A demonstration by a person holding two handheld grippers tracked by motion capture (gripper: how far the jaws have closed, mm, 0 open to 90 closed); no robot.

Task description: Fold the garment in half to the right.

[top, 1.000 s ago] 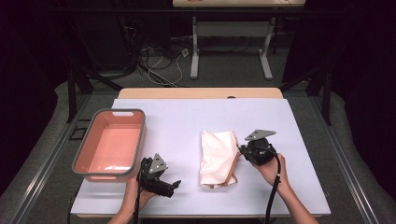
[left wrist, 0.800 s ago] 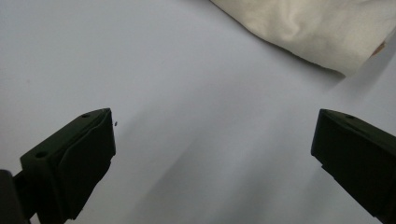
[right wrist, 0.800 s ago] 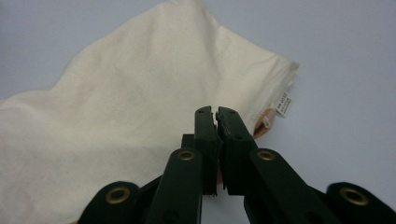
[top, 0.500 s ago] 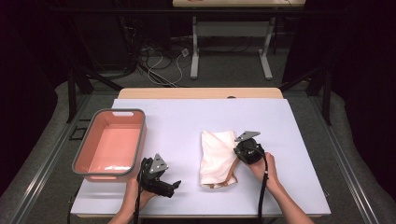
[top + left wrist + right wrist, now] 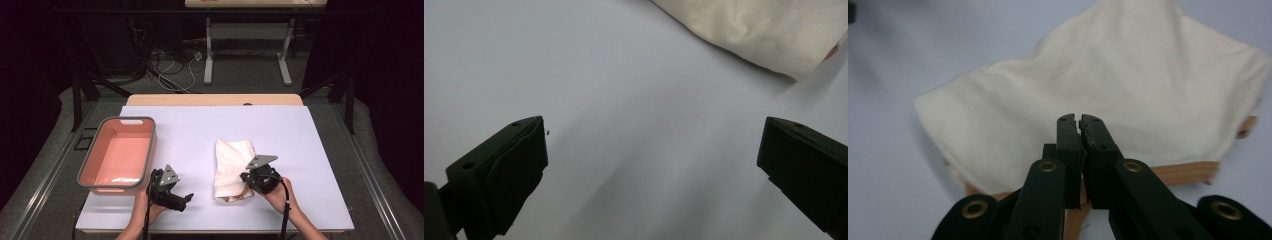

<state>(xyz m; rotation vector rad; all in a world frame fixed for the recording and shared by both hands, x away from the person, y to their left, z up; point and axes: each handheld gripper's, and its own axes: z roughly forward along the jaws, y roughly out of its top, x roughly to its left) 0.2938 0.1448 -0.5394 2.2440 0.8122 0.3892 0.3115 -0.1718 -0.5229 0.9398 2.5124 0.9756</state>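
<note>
The right gripper [image 5: 246, 181] lies low over the near right edge of a cream cloth [image 5: 231, 165] on the white table [image 5: 310, 150]; the right hand [image 5: 278, 192] grips its body from behind, forearm rising from the near edge of the table and angled up and to the left, the grey three-cornered plate facing up; in the right gripper view its jaws are pressed together with no gap between the pads, and whether any fabric is caught between them cannot be told; the cloth [image 5: 1108, 95] spreads just beyond and to both sides of the tips, and a wooden piece [image 5: 1178, 172] pokes out from under the fabric's near edge, right under the jaws.

The left gripper [image 5: 186, 199] rests near the table's front edge, held by the left hand [image 5: 145, 206], its jaws pointing right toward the cloth and tilted down; in the left gripper view the jaws stand wide apart with bare table between them; the cloth [image 5: 764, 30] lies well ahead of them, off to the right.

A pink tub [image 5: 87, 167] sits behind the left gripper, well apart from the cloth.
</note>
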